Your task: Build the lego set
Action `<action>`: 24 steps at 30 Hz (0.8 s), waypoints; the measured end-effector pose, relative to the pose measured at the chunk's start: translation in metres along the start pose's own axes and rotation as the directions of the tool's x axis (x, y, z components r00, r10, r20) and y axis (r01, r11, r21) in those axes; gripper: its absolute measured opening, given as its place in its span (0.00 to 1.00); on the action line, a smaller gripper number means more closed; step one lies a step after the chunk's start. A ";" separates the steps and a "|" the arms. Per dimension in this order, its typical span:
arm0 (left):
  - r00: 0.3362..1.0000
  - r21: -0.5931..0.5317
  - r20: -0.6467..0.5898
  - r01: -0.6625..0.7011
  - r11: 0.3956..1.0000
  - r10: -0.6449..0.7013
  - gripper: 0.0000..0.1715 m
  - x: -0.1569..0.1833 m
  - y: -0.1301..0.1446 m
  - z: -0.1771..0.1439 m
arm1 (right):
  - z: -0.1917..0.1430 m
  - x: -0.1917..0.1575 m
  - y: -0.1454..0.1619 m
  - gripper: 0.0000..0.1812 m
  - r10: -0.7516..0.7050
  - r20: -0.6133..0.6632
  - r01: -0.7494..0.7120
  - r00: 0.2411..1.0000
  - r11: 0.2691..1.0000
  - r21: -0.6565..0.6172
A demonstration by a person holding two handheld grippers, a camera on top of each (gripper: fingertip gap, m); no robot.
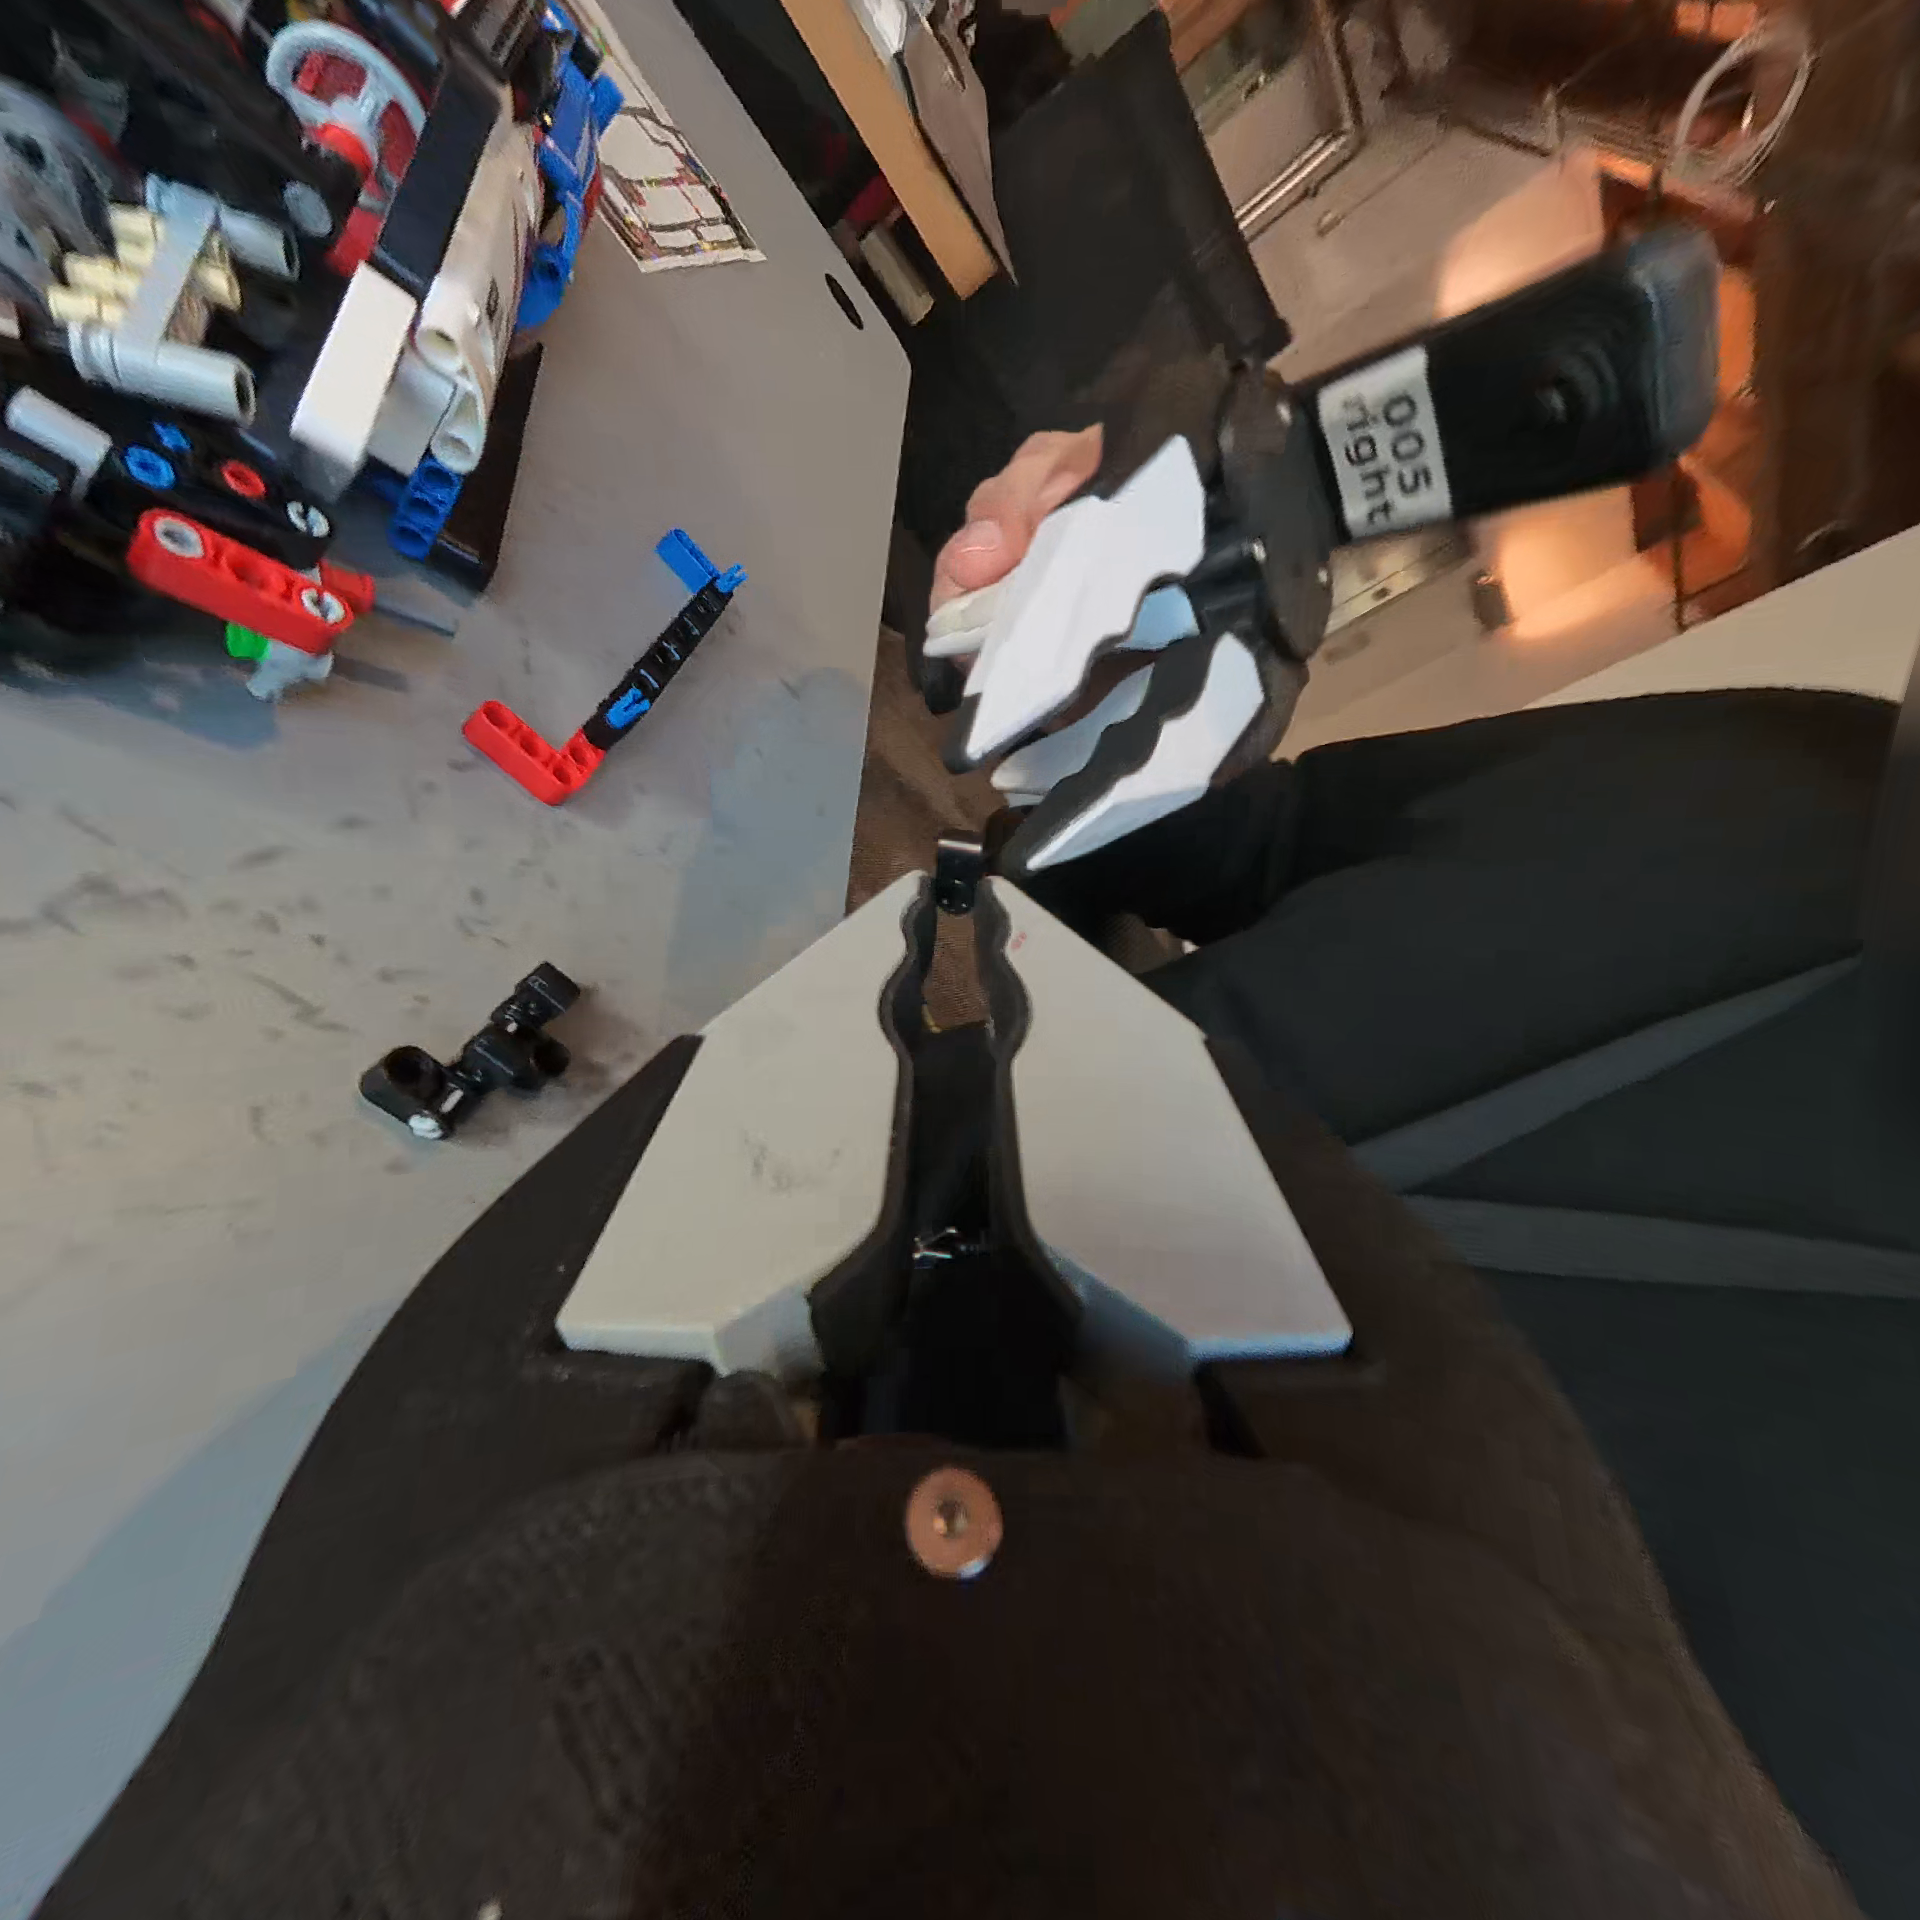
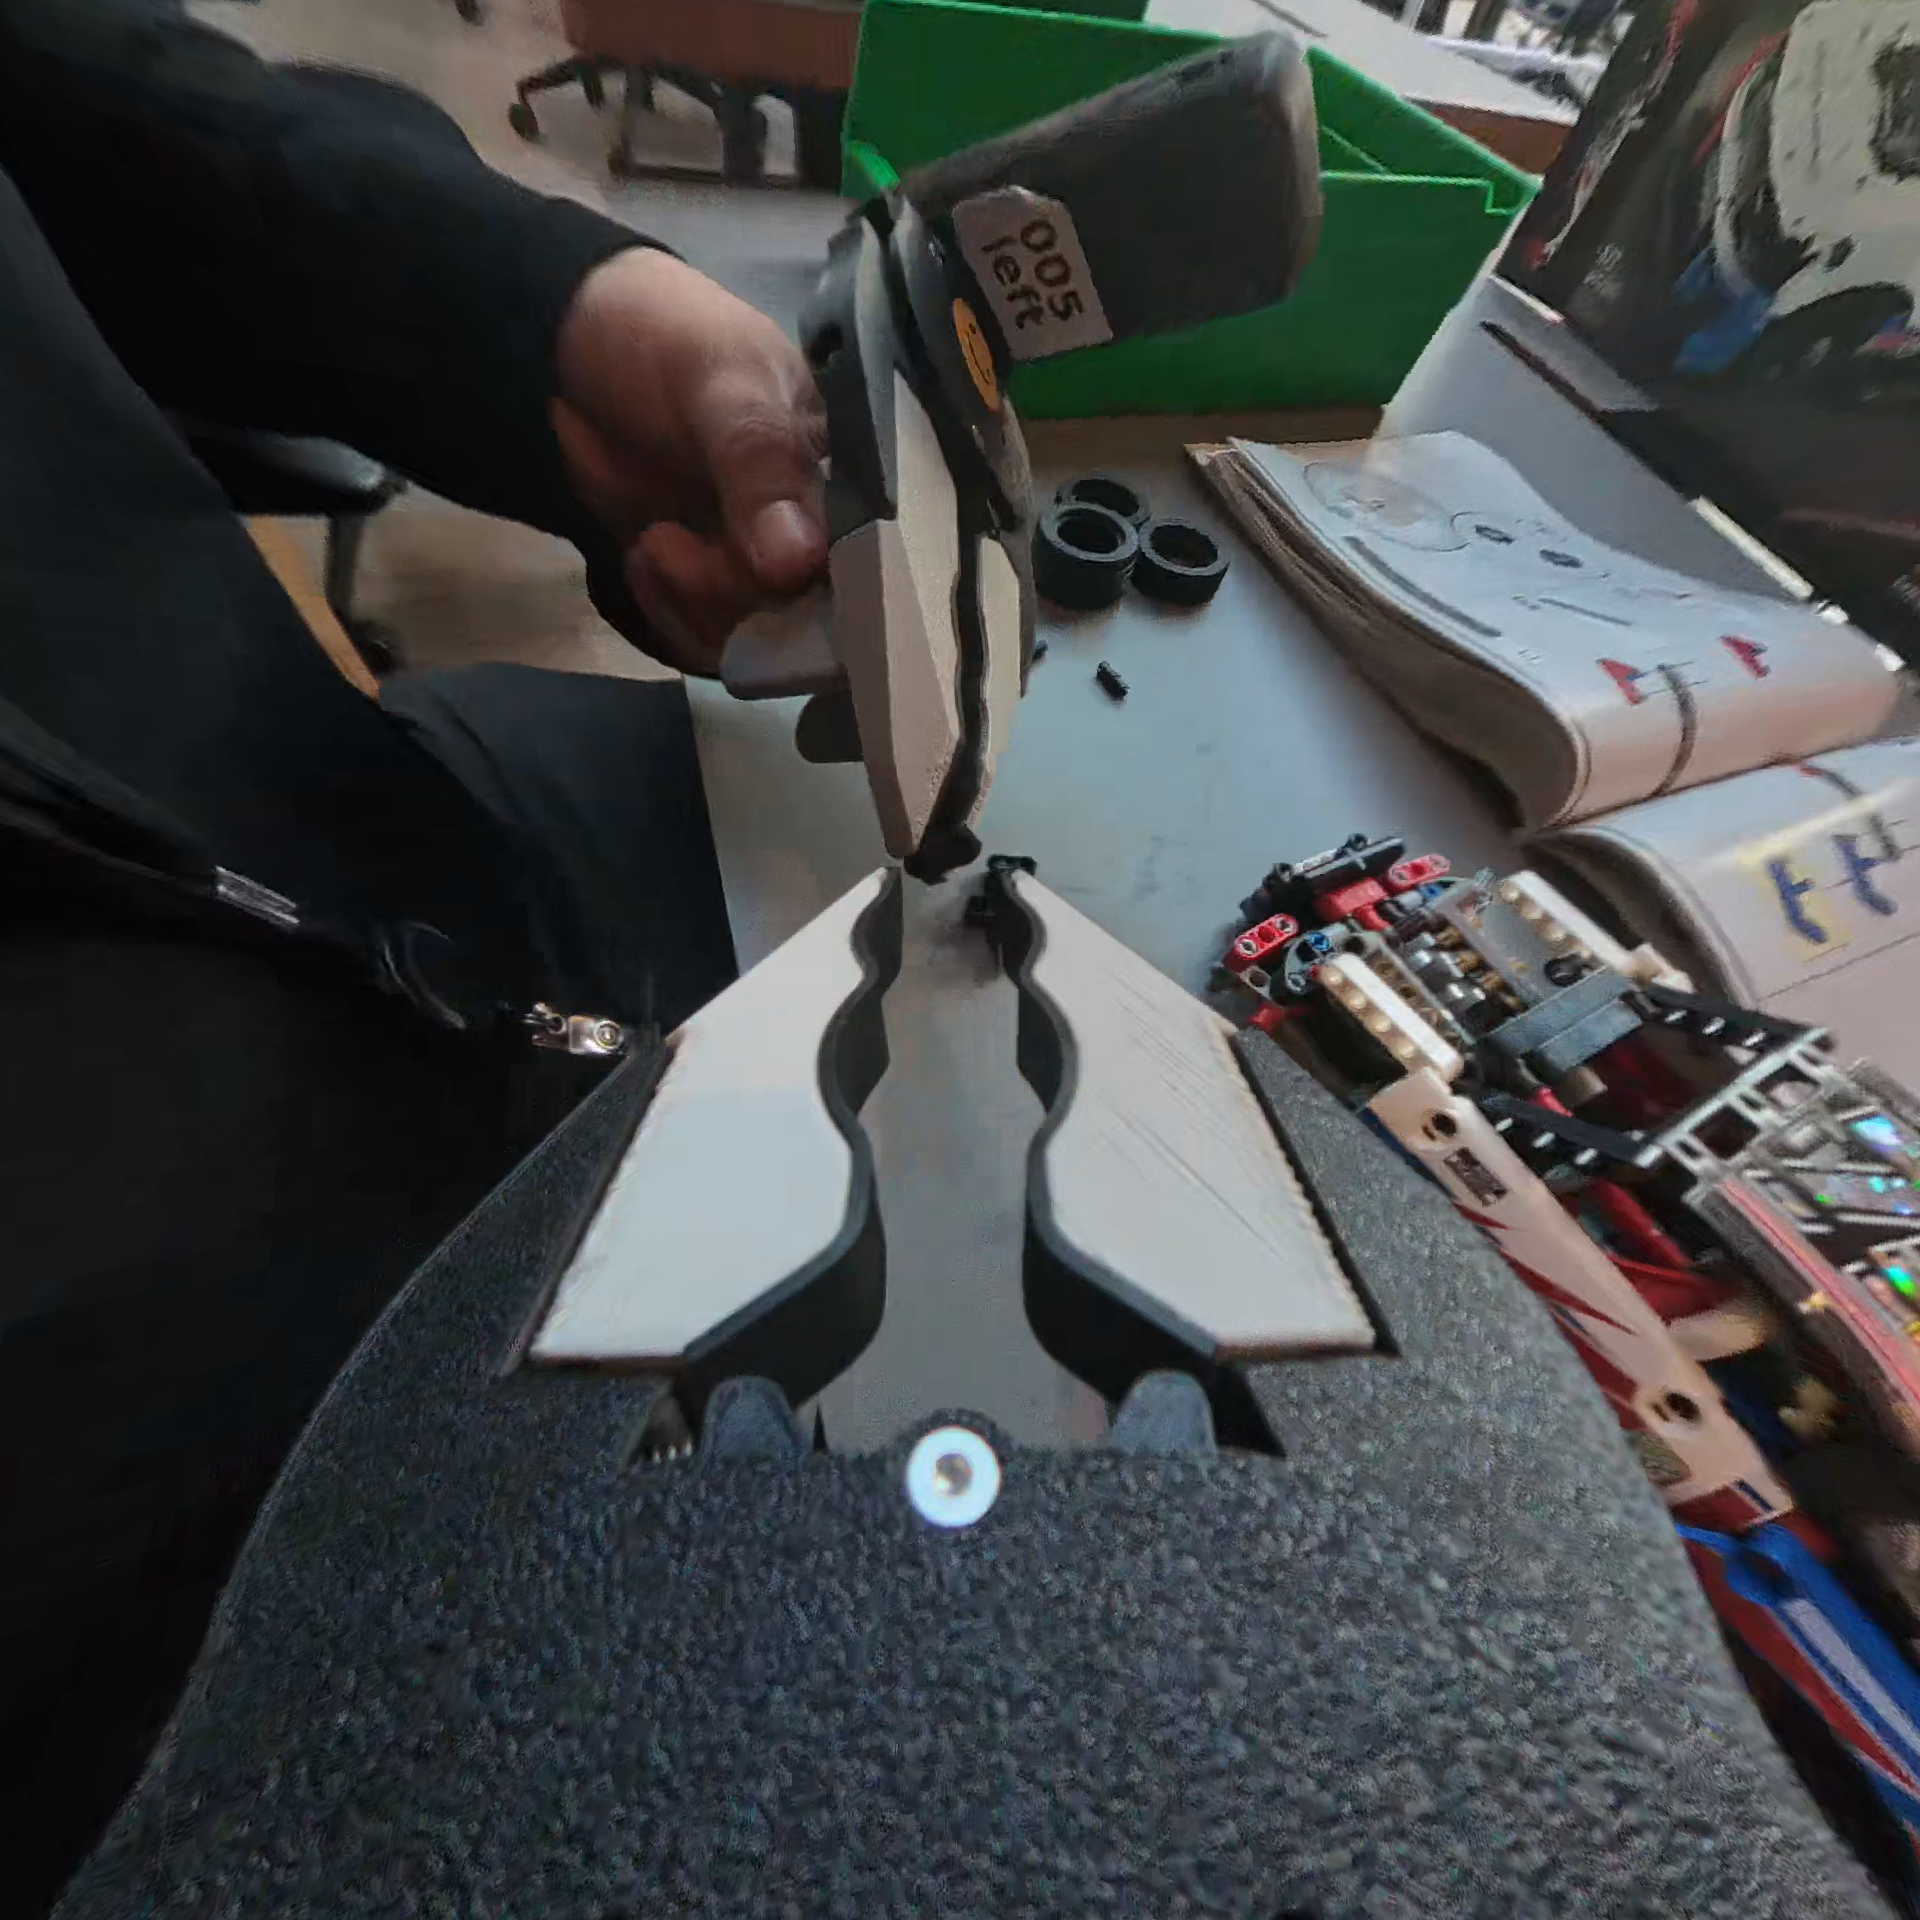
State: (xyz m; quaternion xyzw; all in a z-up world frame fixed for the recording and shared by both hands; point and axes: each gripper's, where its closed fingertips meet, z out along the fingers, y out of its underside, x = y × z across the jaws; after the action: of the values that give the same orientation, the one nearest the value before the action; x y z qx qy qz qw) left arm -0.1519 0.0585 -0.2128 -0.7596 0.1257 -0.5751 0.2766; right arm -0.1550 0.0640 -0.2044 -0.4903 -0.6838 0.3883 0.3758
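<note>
My left gripper is shut on a small black lego piece, held in the air just past the table's edge. It also shows in the right wrist view, pointing down with the piece at its tip. My right gripper is open, its tips on either side of that piece. A small black bit sits at its right fingertip; I cannot tell if it is attached. In the left wrist view the right gripper comes in from the upper right. The partly built lego car stands on the table.
On the grey table lie a red and black L-shaped beam assembly with blue pins and a black connector assembly. Black tyres, a loose black pin, open instruction booklets and a green bin lie beyond.
</note>
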 end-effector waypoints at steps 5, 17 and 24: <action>0.985 0.056 -0.095 0.153 0.987 -0.147 0.03 0.005 -0.001 0.002 | 0.004 -0.007 -0.003 0.09 -0.218 -0.092 0.216 0.972 0.976 -0.030; 0.970 0.010 -0.147 0.198 0.980 -0.194 0.03 0.015 0.008 0.007 | 0.006 -0.017 -0.003 0.09 -0.233 -0.067 0.234 0.970 0.972 0.004; 1.000 -0.025 0.000 0.000 1.000 0.000 0.10 0.009 0.001 -0.013 | 0.010 -0.005 0.011 0.08 -0.019 -0.048 0.021 0.999 0.999 0.041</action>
State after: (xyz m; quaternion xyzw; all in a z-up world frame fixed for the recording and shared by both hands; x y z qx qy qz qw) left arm -0.1616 0.0499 -0.2039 -0.7630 0.1328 -0.5736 0.2668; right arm -0.1590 0.0595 -0.2192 -0.4848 -0.6712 0.3869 0.4058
